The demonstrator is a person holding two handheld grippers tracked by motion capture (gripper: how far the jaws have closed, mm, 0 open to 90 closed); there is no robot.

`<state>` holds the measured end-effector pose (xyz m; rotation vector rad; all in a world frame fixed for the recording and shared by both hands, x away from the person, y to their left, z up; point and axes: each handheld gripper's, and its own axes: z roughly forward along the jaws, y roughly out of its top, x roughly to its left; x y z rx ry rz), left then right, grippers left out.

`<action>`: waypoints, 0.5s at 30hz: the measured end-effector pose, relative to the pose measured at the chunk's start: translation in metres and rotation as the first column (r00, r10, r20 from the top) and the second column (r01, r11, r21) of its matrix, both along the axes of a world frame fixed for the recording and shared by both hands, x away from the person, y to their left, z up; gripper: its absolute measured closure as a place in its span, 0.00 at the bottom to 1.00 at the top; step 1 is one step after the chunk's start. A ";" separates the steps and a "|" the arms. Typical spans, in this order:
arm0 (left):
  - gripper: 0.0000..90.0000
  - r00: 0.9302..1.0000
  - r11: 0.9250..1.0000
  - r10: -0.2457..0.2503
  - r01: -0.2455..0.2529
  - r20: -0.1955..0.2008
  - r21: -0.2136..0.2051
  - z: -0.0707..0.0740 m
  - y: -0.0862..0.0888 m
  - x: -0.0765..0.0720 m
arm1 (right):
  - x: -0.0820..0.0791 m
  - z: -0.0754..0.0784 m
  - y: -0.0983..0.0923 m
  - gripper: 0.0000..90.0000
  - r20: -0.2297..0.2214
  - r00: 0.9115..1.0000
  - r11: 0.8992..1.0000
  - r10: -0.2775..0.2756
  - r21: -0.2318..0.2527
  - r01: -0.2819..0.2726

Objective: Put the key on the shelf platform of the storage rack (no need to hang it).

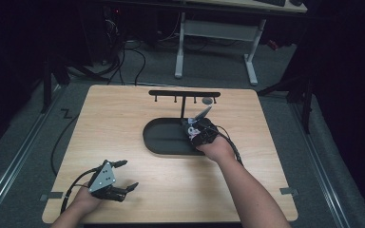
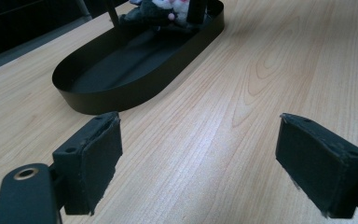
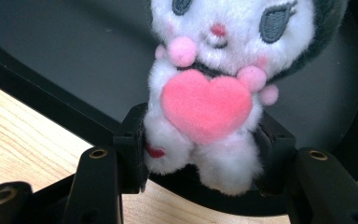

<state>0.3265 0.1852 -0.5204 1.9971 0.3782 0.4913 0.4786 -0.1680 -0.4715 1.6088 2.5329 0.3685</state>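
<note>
A small plush toy (image 3: 205,93), white with a pink heart on its chest and a dark grey hood, is clamped at its lower body and legs by my right gripper (image 3: 200,154). From above, the right gripper (image 1: 196,130) holds the plush toy (image 1: 198,118) over the right end of a black oval tray (image 1: 159,140). My left gripper (image 1: 129,174) rests near the table's front left, jaws wide apart. In the left gripper view, the left gripper (image 2: 205,163) has only bare wood between its pads (image 2: 93,156), with the tray (image 2: 121,88) and plush toy (image 2: 158,9) ahead.
A black rack (image 1: 184,94) with several hooks stands behind the tray, a small grey round piece (image 1: 207,100) hanging at its right. The wooden table (image 1: 114,123) has bare surface left of the tray. A white desk frame stands on the floor beyond.
</note>
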 end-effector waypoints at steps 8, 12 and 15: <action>0.17 1.000 1.000 -0.001 0.001 -0.002 0.001 0.000 0.000 0.000 | 0.001 -0.005 0.003 0.49 -0.012 1.000 1.000 0.009 -0.005 -0.009; 0.17 1.000 1.000 -0.004 0.004 -0.003 0.002 0.000 0.000 0.000 | 0.001 -0.006 0.004 0.45 -0.005 1.000 1.000 0.011 -0.001 -0.011; 0.17 1.000 1.000 -0.005 0.005 -0.002 0.002 0.000 0.000 0.000 | 0.001 -0.005 0.004 0.39 0.003 1.000 1.000 0.017 -0.003 -0.017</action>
